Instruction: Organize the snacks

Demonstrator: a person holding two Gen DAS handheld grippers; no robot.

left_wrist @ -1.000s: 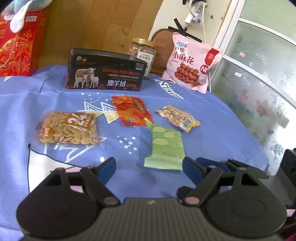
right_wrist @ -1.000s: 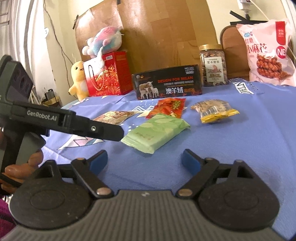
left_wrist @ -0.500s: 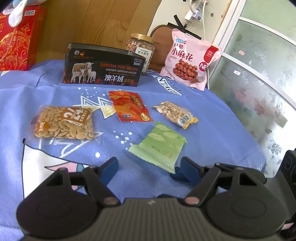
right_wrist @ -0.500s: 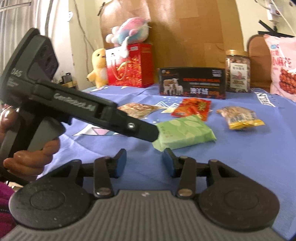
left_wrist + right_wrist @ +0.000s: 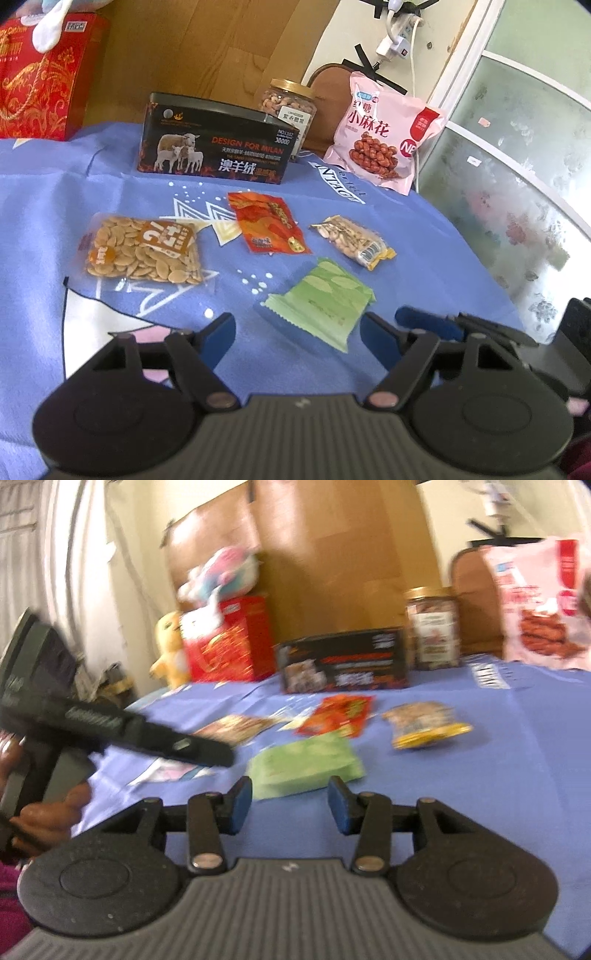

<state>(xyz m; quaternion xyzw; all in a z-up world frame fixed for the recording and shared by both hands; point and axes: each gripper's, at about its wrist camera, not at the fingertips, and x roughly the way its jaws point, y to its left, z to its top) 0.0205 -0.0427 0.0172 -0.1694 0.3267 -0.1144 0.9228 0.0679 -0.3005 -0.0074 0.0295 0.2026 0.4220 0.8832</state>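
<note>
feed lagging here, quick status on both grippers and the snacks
Left gripper open, empty. Right gripper part open, empty. Green packet flat on cloth, just ahead. Nothing blocking.

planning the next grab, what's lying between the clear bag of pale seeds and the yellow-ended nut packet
The flat red-orange foil packet lies between the clear seed bag and the yellow-ended nut packet, touching neither; clearest in the left wrist view.

The whole right wrist view is smeared: the print on the black tin (image 5: 345, 661) cannot be read, and the label on the nut jar (image 5: 433, 627) is just a pale patch. The pink snack bag (image 5: 543, 605) runs off the right edge. In the left wrist view the red gift box (image 5: 40, 74) is cut by the left edge, and the tin hides the jar's lower part. The plush toy (image 5: 218, 572) is perhaps a unicorn; too blurred to tell.
</note>
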